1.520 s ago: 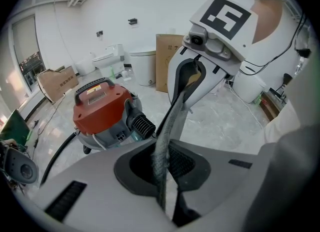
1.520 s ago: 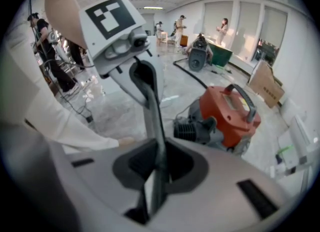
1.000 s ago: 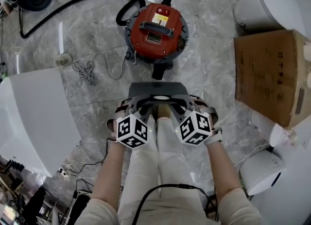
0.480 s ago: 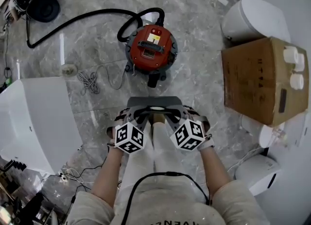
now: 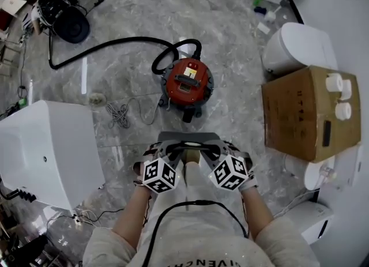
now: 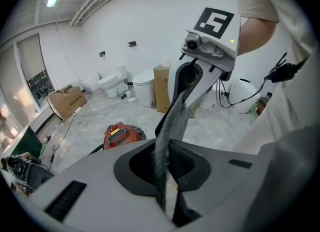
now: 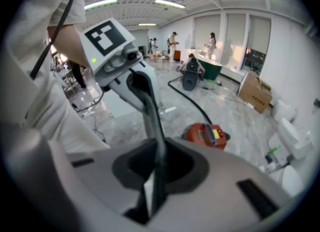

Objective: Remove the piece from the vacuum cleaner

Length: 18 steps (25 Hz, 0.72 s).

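Observation:
The red drum vacuum cleaner stands on the marble floor, its black hose curving off to the left. A grey flat piece with an oval recess hangs in the air in front of the person, well clear of the vacuum. My left gripper grips its left side and my right gripper its right side. In the left gripper view the piece fills the lower half and my jaws close on its rim. The right gripper view shows the same piece, clamped in my right gripper.
A cardboard box with white bottles on it stands at the right, a white toilet behind it. A large white tub is at the left. A coiled cable lies by the vacuum. People stand far off.
The head view has drawn back and up, so the vacuum looks smaller and farther. Both grippers keep the grey piece between them in the same hold.

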Available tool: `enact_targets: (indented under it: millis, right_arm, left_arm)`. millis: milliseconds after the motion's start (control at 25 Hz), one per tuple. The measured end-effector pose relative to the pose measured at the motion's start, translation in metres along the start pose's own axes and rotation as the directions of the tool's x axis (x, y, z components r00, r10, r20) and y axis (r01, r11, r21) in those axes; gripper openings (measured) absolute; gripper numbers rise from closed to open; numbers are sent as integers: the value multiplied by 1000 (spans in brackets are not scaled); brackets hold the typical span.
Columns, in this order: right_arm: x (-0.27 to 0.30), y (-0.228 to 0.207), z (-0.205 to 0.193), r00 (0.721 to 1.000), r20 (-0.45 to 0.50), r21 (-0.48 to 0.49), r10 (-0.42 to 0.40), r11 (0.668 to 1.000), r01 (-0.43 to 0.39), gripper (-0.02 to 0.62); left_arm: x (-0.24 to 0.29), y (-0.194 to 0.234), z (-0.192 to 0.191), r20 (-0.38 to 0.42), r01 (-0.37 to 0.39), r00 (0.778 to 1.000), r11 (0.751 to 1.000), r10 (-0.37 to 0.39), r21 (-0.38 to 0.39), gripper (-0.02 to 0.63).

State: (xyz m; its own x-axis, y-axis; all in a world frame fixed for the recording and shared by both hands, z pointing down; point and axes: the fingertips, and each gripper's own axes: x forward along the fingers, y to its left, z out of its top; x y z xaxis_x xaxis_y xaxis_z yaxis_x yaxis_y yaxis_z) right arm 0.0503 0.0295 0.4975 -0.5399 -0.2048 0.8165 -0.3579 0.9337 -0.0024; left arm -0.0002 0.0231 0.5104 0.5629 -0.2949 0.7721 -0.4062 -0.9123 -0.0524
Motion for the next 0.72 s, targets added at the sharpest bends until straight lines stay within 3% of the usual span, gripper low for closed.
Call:
enact_targets:
  millis: [720]
  right_arm:
    - [-68, 1, 61, 997, 75, -30, 4, 1000, -2, 48]
  left_arm:
    - [-71, 11, 49, 57, -10, 998, 1000, 9, 7, 52]
